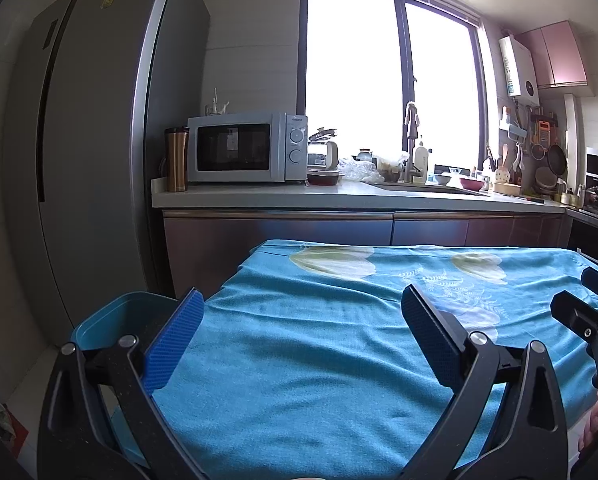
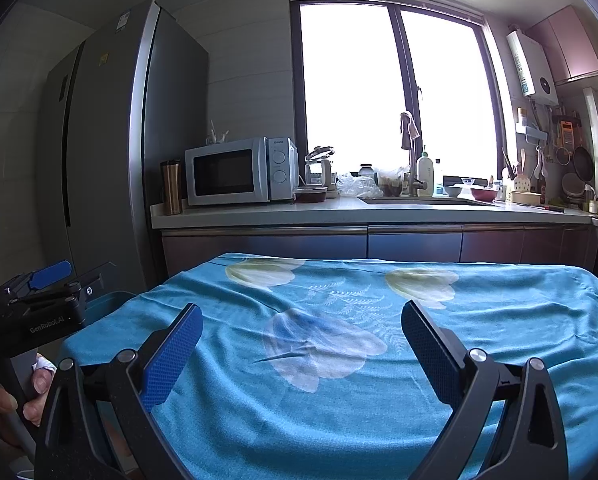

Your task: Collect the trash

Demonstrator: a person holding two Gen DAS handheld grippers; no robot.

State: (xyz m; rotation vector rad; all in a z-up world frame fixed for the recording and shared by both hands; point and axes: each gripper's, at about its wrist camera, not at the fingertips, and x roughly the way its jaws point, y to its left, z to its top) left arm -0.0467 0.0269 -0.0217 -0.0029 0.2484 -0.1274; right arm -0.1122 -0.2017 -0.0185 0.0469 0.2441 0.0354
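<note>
A table under a blue flowered cloth (image 1: pixel 299 340) (image 2: pixel 379 400) fills the foreground of both views, and no loose trash shows on it. My left gripper (image 1: pixel 302 304) hovers open over the cloth's left side, nothing between its blue pads. A teal bin (image 1: pixel 115 320) stands beside the table's left edge, partly hidden behind the left finger; only its rim (image 2: pixel 107 300) shows in the right wrist view. My right gripper (image 2: pixel 302 314) is open above the middle of the cloth, empty. Each gripper appears in the other's view: the right (image 1: pixel 591 304) and the left (image 2: pixel 47 280).
A tall grey fridge (image 1: pixel 99 140) stands left of the bin. Behind the table runs a counter (image 2: pixel 339 212) with a microwave (image 1: pixel 247 148), a brown tumbler (image 1: pixel 176 160), a sink and faucet (image 2: pixel 411 160), bowls and plastic bags. A person's hand (image 2: pixel 11 396) holds the left gripper's handle.
</note>
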